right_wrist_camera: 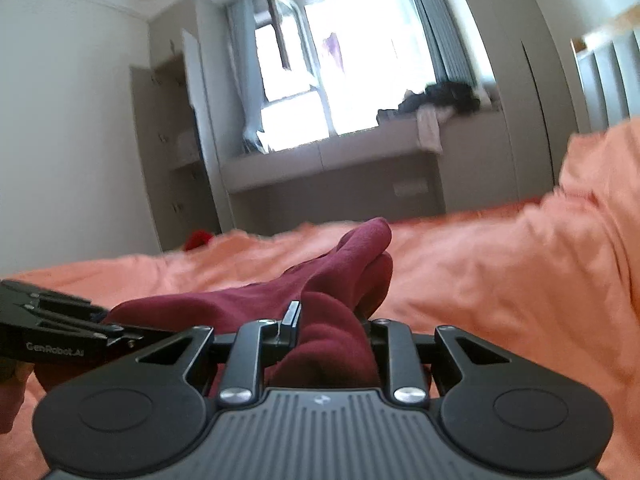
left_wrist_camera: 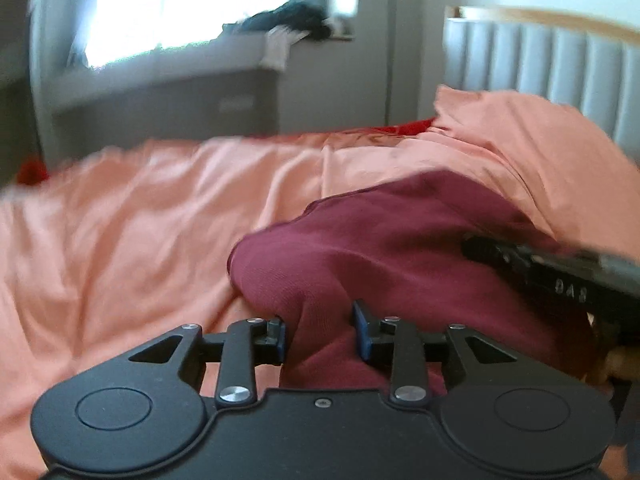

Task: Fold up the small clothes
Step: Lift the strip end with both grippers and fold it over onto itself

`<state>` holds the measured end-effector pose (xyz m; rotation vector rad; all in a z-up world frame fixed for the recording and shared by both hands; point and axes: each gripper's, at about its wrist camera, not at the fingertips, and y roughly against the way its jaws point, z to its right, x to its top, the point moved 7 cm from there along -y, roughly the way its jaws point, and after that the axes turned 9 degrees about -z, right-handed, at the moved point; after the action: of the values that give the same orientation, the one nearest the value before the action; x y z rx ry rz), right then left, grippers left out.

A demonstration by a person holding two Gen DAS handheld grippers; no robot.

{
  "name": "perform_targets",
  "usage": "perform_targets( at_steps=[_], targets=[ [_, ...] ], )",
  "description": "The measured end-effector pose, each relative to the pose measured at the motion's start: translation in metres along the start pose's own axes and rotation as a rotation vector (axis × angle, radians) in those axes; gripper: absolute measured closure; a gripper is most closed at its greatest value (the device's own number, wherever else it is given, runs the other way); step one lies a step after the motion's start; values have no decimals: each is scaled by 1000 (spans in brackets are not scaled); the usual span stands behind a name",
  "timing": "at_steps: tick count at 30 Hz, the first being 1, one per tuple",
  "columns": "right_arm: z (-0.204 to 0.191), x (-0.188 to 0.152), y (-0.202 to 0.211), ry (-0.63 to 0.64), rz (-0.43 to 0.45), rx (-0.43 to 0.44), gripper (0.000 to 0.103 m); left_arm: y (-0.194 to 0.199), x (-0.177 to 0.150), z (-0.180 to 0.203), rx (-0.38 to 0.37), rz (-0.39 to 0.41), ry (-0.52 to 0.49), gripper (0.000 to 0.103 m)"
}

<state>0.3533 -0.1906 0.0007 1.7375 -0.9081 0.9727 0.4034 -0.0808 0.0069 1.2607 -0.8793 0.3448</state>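
The dark maroon knitted garment (left_wrist_camera: 384,240) lies bunched on the bed, on top of a rumpled salmon-orange quilt (left_wrist_camera: 120,220) that covers the whole mattress. Both tongs have hold of it.

In the left wrist view, the left tongs (left_wrist_camera: 320,330) clamp a fold of the maroon fabric between their blue-faced pads, with the cloth rising in a rounded hump just beyond the fingertips. The black body of the right tongs (left_wrist_camera: 560,276) reaches in from the right edge, resting against the same garment.

In the right wrist view, the right tongs (right_wrist_camera: 332,326) are clenched on a thick roll of the maroon cloth that fills the gap between the fingers. Beyond them, one end of the garment lifts off the quilt in a tapering peak. The left tongs (right_wrist_camera: 60,332) enter low from the left edge, their tip against the garment's near edge.

Behind the bed stand a grey padded headboard (left_wrist_camera: 560,64) with a wooden rim, a grey window seat (right_wrist_camera: 332,168) under a bright window (right_wrist_camera: 328,72), and a pile of dark clothes (right_wrist_camera: 444,98) on that seat.
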Motion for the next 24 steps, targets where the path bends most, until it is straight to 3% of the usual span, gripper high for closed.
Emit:
perform_targets(
  at_steps=[4, 11, 18, 24],
  targets=[
    [7, -5, -6, -37, -31, 2, 74, -3, -1, -12, -54, -28, 104, 65],
    [8, -8, -10, -43, -50, -4, 71, -6, -8, -3, 3, -17, 56, 63],
    [9, -9, -9, -49, -52, -6, 67, -7, -8, -3, 3, -31, 77, 61],
    [12, -10, -8, -66, -58, -4, 58, -4, -9, -3, 56, -39, 81, 48]
  ],
)
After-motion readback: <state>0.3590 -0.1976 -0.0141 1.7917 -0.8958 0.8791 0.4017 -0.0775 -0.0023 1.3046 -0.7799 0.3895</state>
